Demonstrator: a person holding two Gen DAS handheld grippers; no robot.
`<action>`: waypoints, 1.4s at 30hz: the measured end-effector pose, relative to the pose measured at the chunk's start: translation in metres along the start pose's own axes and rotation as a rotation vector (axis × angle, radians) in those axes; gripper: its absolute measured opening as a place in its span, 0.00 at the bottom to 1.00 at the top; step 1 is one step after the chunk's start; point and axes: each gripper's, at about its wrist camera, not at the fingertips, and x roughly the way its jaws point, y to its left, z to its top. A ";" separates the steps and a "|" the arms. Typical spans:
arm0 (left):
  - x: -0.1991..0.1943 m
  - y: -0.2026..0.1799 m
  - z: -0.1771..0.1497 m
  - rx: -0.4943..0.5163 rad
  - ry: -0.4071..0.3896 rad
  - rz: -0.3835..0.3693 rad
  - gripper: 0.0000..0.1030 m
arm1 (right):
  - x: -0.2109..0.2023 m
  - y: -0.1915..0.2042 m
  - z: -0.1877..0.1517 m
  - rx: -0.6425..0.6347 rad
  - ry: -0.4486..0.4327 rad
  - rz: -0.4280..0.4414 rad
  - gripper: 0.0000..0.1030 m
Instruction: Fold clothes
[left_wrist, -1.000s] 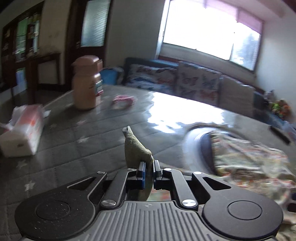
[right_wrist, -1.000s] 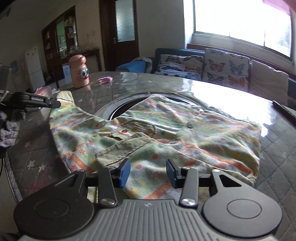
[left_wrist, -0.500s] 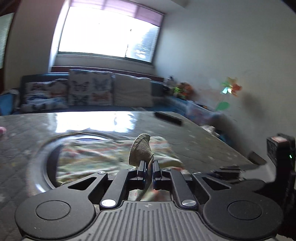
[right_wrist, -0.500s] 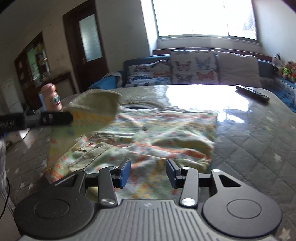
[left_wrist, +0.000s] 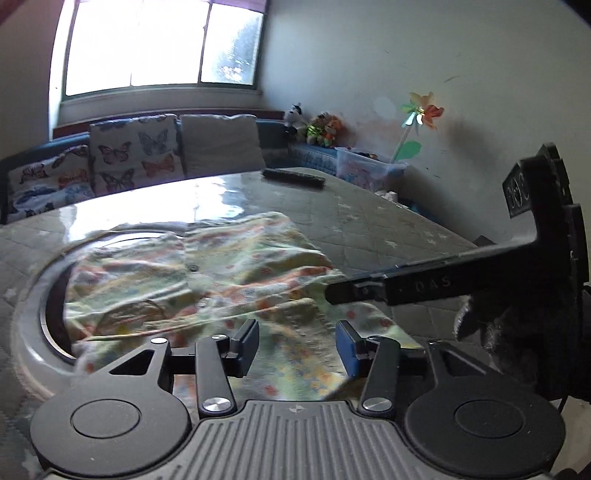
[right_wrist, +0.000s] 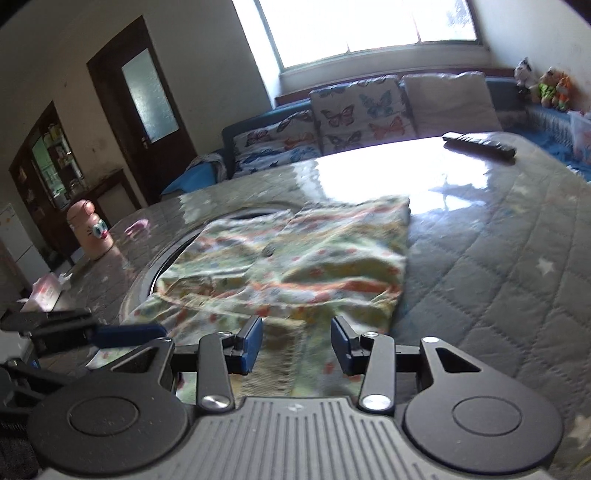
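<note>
A small patterned shirt (left_wrist: 229, 280) in green, yellow and orange lies on the quilted table, partly over a round dark ring; it also shows in the right wrist view (right_wrist: 295, 258). Its sleeve lies folded onto the body near the front edge. My left gripper (left_wrist: 297, 345) is open and empty just above the shirt's near edge. My right gripper (right_wrist: 296, 341) is open and empty over the same near edge, above an olive cuff (right_wrist: 277, 354). The right gripper's arm (left_wrist: 424, 284) crosses the left wrist view. The left gripper's fingertip (right_wrist: 125, 332) shows at the left of the right wrist view.
A dark remote (right_wrist: 478, 144) lies at the table's far side. A pink bottle with a face (right_wrist: 90, 232), a pink item (right_wrist: 136, 226) and a tissue pack (right_wrist: 46, 291) stand at the far left. A sofa with butterfly cushions (right_wrist: 354, 110) is behind the table.
My left gripper carried the olive-cuffed sleeve to the right across the shirt, then opened and let it go. My right gripper stayed open and swung to face the shirt's near edge.
</note>
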 end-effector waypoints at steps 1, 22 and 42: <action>-0.003 0.006 0.000 -0.002 -0.005 0.021 0.49 | 0.005 0.002 -0.002 -0.007 0.012 0.001 0.41; 0.013 0.105 -0.023 -0.114 0.089 0.389 0.39 | 0.027 0.027 0.005 -0.108 0.012 -0.077 0.07; -0.018 0.033 -0.031 0.238 0.089 0.218 0.40 | 0.009 0.036 -0.025 -0.299 0.128 0.036 0.22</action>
